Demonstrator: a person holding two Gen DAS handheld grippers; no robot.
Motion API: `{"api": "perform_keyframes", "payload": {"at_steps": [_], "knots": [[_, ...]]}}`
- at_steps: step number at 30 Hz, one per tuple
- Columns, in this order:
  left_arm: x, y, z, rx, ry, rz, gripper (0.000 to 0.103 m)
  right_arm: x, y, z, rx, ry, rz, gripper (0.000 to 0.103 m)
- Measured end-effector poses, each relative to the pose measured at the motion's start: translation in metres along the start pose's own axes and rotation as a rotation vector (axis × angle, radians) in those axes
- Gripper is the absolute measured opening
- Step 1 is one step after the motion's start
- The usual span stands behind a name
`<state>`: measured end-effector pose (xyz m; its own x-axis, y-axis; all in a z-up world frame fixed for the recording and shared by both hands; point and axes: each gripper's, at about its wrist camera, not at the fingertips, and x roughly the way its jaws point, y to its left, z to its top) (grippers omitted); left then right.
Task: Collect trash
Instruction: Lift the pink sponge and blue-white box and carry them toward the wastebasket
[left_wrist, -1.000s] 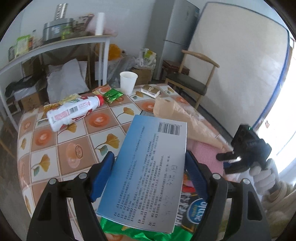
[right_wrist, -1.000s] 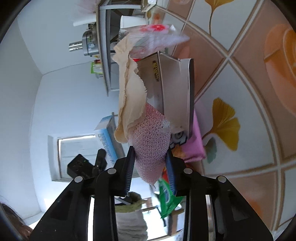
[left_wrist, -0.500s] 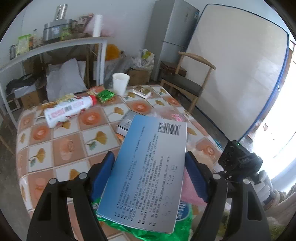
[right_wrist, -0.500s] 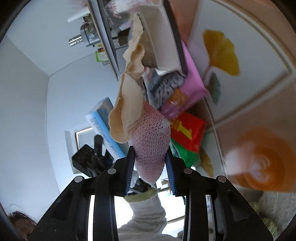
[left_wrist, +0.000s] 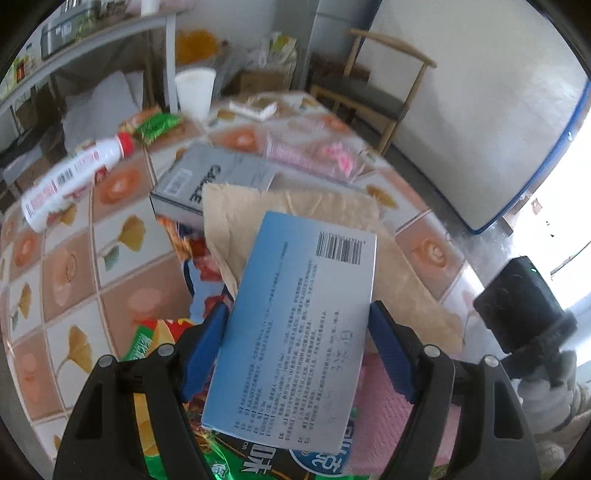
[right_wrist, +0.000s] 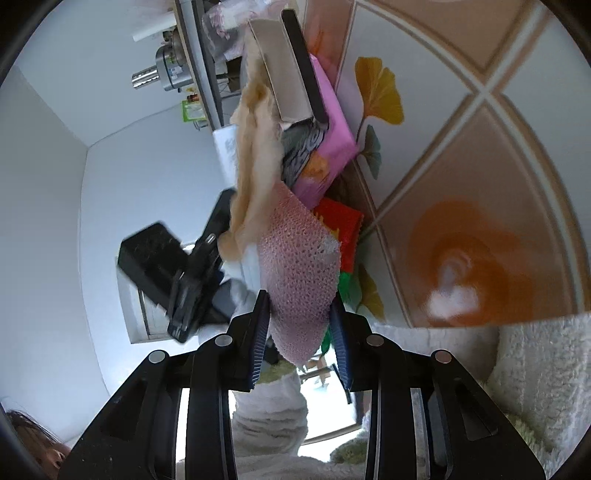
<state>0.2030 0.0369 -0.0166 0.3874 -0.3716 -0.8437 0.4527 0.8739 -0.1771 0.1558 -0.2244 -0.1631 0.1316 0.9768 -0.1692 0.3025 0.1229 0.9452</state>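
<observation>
My left gripper (left_wrist: 295, 354) is shut on a flat blue box (left_wrist: 295, 325) with a barcode, held over the table's near edge. Under it lie a tan paper sheet (left_wrist: 295, 206), snack wrappers (left_wrist: 207, 266) and a pink pad (left_wrist: 384, 417). My right gripper (right_wrist: 299, 328) is shut on a pink mesh foam sleeve (right_wrist: 299, 273), with the tan paper (right_wrist: 255, 155) hanging beside it. The right gripper shows in the left wrist view (left_wrist: 524, 314) at the right. The left gripper shows in the right wrist view (right_wrist: 184, 273).
On the tiled table (left_wrist: 74, 266) lie a grey box (left_wrist: 214, 177), a white bottle with a red cap (left_wrist: 70, 181), a green wrapper (left_wrist: 155, 123), a paper cup (left_wrist: 195, 90) and a clear pink-printed bag (left_wrist: 314, 155). A wooden chair (left_wrist: 373, 92) stands beyond.
The left gripper has tilted down toward the table with the blue box. The right gripper has swung with the mesh sleeve, and the tan paper now lies spread under the box.
</observation>
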Motion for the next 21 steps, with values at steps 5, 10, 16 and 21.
{"api": "perform_keyframes", "payload": {"at_steps": [5, 10, 16, 21], "knots": [[-0.002, 0.003, -0.001, -0.028, 0.001, 0.004, 0.075, -0.008, -0.006, -0.008, 0.013, 0.007, -0.001, 0.030], [-0.007, 0.004, -0.004, -0.041, -0.004, 0.013, 0.075, -0.030, -0.018, -0.026, 0.033, -0.011, -0.014, 0.030], [-0.029, 0.005, -0.003, -0.062, -0.071, 0.005, 0.075, -0.054, -0.030, -0.029, 0.088, -0.104, 0.010, 0.030], [-0.062, -0.001, 0.002, -0.065, -0.153, 0.016, 0.075, -0.088, -0.035, -0.032, 0.094, -0.203, 0.032, 0.030]]}}
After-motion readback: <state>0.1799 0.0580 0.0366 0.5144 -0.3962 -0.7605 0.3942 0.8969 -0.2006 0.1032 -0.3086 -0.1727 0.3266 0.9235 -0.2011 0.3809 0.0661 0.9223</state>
